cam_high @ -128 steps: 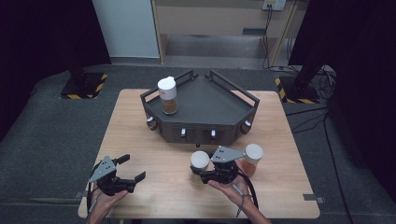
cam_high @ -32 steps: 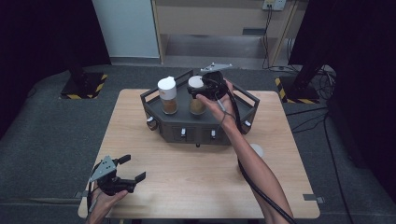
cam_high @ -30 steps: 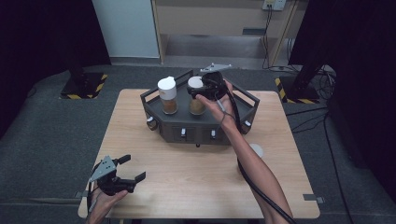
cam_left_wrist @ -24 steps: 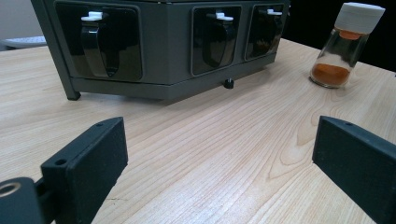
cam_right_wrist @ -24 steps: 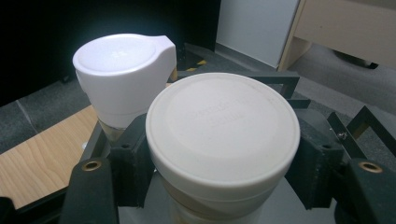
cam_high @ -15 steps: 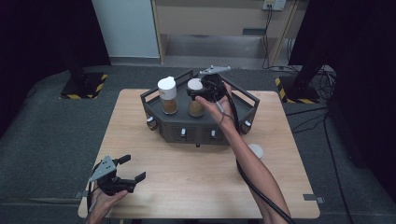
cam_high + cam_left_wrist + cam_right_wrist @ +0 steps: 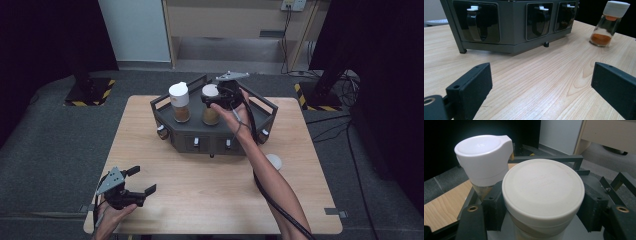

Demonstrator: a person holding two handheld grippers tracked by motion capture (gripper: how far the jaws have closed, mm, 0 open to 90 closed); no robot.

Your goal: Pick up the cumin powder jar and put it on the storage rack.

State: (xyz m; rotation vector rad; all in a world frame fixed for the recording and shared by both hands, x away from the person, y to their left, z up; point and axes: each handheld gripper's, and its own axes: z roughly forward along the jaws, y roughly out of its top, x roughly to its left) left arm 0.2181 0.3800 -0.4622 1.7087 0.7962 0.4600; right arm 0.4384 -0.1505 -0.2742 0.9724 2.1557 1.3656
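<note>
Right gripper view: right hand-held gripper [image 7: 543,220] clamps the cream-lidded jar [image 7: 543,192], seemingly just beside the white-capped jar [image 7: 484,160].

The right gripper [image 7: 216,101] is now far up the table over the dark rack [image 7: 260,107], where about four seconds back it sits close to the near edge beside the person. The cream-lidded jar [image 7: 210,106] it clamps has travelled with it: off the bare wood in front of the rack and up onto the rack, just beside the white-capped jar [image 7: 179,101] standing there. The small jar of orange powder [image 7: 273,161], once just beside that gripper, now stands alone on the wood in front of the rack.
</note>
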